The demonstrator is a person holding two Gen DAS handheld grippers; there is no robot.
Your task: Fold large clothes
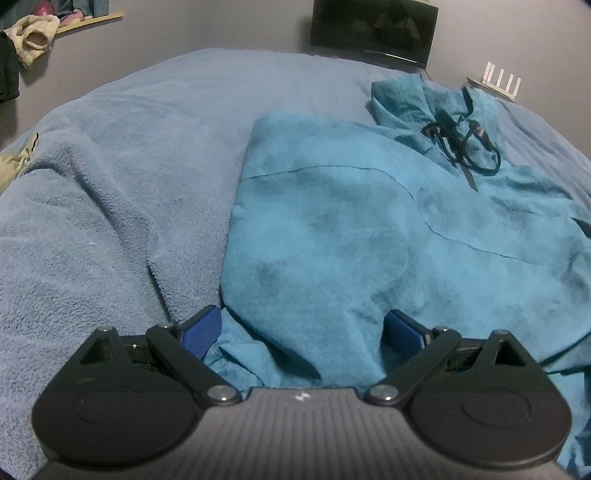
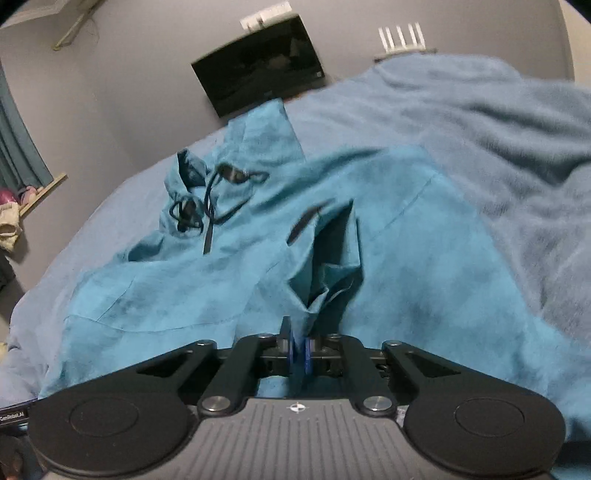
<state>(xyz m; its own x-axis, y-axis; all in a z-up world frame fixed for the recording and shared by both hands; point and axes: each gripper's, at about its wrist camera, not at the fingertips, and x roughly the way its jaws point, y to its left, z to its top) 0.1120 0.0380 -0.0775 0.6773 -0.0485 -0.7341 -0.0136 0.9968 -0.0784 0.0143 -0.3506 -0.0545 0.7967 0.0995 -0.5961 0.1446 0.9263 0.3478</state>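
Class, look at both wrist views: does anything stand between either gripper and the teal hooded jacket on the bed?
Nothing visible. The left gripper is open with the teal hooded jacket bunched between its fingers; the right gripper is shut on a pinch of it.

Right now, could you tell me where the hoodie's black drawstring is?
The black drawstring lies looped near the teal hoodie collar, at the bed's far end, upper right in the left wrist view, below the dark monitor.

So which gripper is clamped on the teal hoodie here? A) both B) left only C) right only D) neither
C: the right gripper has its pads pinched shut on a fold of the teal hoodie, while the left gripper is spread open with cloth lying loose between its fingers.
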